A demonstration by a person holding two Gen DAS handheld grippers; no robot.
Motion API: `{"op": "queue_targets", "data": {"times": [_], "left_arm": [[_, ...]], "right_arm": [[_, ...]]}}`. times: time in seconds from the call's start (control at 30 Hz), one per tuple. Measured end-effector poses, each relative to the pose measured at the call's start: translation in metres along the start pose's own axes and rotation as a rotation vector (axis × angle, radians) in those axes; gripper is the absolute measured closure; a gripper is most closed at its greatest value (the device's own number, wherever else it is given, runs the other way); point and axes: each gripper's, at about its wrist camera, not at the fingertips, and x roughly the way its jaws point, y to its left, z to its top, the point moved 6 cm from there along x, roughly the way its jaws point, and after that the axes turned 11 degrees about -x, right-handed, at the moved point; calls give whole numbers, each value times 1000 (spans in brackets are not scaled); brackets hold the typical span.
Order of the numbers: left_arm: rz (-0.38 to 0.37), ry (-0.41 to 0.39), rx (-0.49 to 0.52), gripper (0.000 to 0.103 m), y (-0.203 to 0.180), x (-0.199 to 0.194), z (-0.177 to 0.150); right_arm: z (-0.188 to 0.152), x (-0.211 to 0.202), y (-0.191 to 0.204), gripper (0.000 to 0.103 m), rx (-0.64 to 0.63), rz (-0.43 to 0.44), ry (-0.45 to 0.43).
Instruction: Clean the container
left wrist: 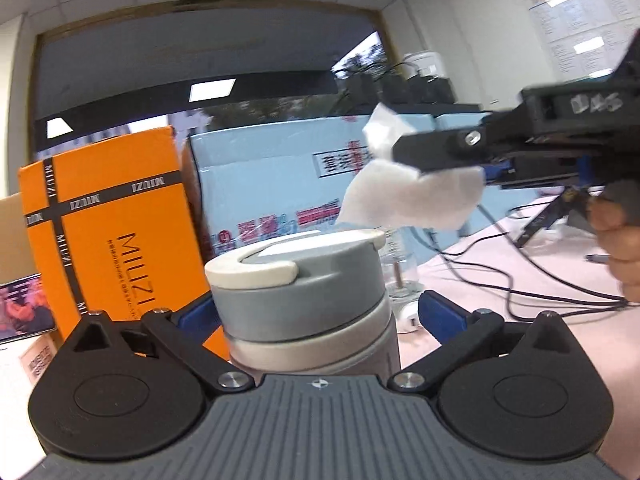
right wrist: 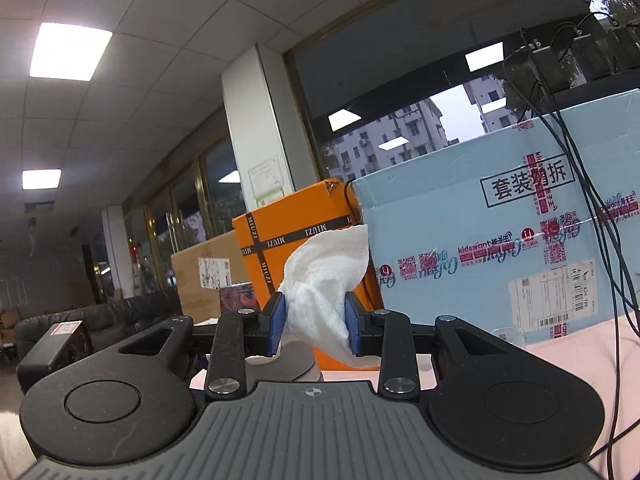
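left gripper (left wrist: 320, 312) clamping grey lidded container (left wrist: 304, 300), holding it upright near camera. right gripper (right wrist: 315, 322) pinching white cloth (right wrist: 324, 280), hovering just above lid. judging wiping step: keeping cloth flat against lid, container clamped steady.

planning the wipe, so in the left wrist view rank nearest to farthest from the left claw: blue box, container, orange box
1. container, between the left claw fingers.
2. orange box, just behind, to the left.
3. blue box, farther back, centre-right.
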Motion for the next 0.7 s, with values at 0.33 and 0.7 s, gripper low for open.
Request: {"op": "queue_targets", "data": {"times": [0.33,0.7], "left_arm": [[283,-23,-208,0,1,5,9],[315,-30,-260,23,-4,6,10]], "right_arm": [[-3,-13,-3,74,44,-5,-31],[-8,-18,-15,74,97,-31,-29]]}}
